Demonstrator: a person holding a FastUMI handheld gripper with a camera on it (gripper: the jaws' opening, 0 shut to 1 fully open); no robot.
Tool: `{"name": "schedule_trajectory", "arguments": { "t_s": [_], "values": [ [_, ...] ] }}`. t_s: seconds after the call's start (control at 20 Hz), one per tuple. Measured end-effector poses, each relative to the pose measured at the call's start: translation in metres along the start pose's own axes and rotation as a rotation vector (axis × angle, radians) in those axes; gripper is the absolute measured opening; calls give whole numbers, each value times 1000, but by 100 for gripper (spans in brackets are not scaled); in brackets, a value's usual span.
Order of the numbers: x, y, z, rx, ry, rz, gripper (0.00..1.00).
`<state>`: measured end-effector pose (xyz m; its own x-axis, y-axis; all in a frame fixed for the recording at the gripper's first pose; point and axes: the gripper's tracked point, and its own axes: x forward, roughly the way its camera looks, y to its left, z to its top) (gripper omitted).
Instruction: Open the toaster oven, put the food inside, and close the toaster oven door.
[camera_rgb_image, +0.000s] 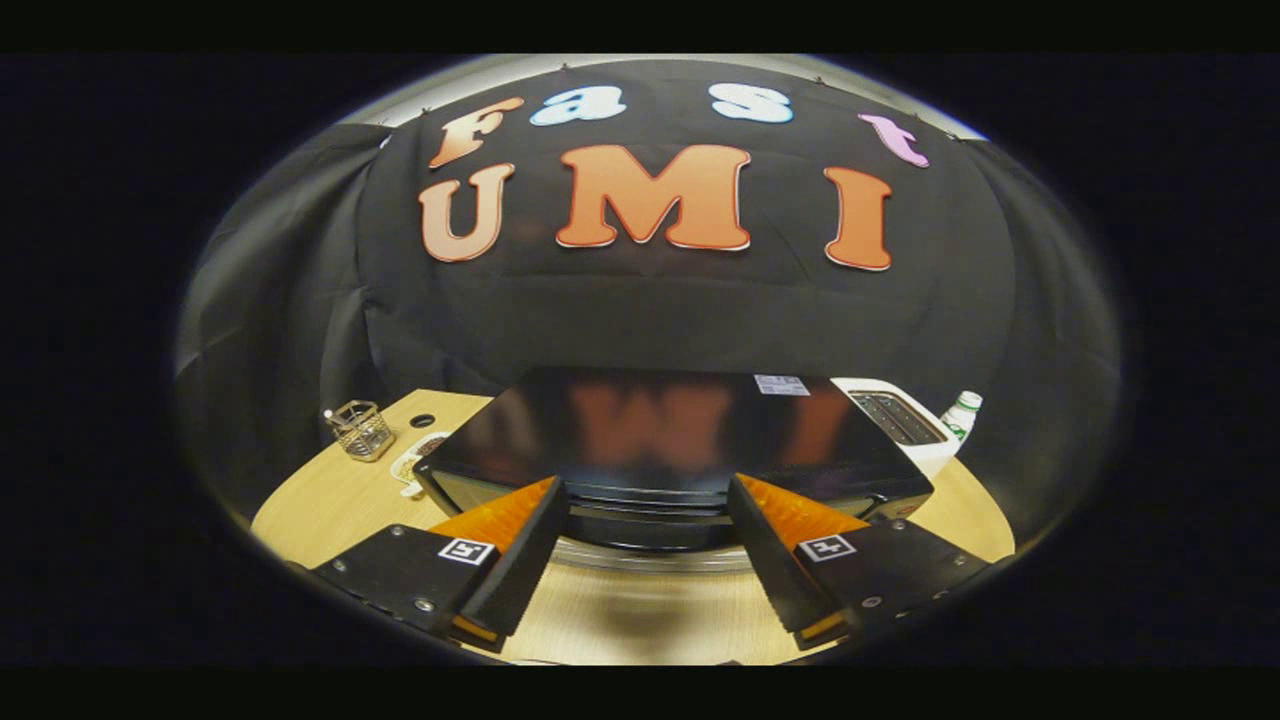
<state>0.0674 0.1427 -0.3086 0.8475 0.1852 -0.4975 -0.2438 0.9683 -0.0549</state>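
Observation:
The black toaster oven (680, 430) stands on the wooden table (330, 500) just ahead of me, and I look down on its glossy top. My gripper (648, 490) is open, its two fingers spread either side of the oven's upper front edge. A silver door handle (650, 556) runs across between the fingers, below their tips, with neither finger pressing on it. The door looks closed, though little of its front shows. A white plate-like item (410, 466) peeks out at the oven's left corner; what lies on it is hidden.
A small wire basket (360, 430) and a round hole in the tabletop (422, 420) lie left of the oven. A white pop-up toaster (900, 420) and a bottle with a green label (962, 412) stand close to its right side.

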Motion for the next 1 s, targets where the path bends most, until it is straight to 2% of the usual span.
{"name": "schedule_trajectory", "arguments": {
  "t_s": [0.15,0.6,0.75,1.0],
  "values": [
    [-9,0,0,-17,-45,-1,86],
    [-52,6,-44,-65,11,-1,85],
    [-67,9,-70,-76,65,3,85],
    [-81,13,-127,-28,249,57,85]
  ]
}}
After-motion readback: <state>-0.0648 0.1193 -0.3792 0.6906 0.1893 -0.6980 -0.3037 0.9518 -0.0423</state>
